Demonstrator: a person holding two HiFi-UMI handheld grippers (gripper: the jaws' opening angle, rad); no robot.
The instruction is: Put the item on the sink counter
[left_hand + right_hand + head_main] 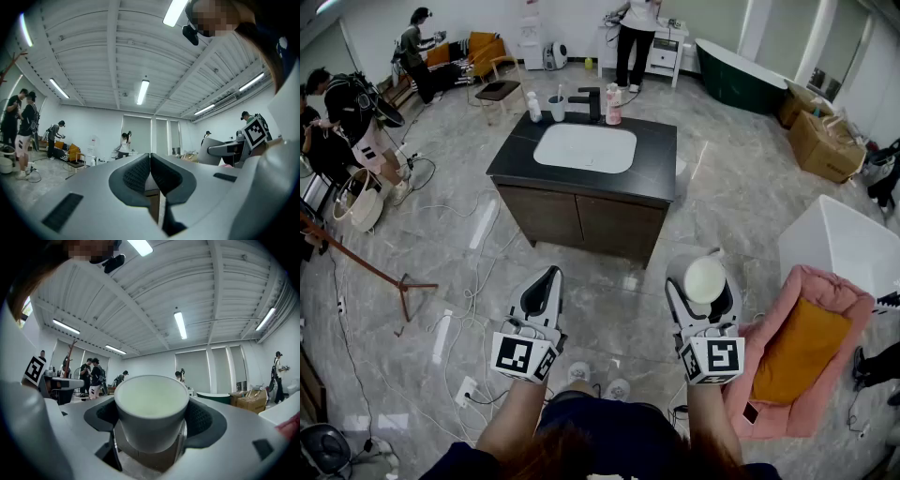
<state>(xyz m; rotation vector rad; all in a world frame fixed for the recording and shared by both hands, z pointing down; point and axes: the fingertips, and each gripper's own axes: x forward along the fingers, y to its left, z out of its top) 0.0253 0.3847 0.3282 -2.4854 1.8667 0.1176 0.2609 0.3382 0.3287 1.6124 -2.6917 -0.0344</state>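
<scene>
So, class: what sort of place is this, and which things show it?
Probably a staged recording hall, not a home bathroom: sink cabinet standing alone, loose bathtub, cables across the floor.

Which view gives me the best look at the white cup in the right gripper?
The right gripper view: the white cup fills the centre, clamped between the jaws. The head view shows only its top from above; the left gripper view misses it.
</scene>
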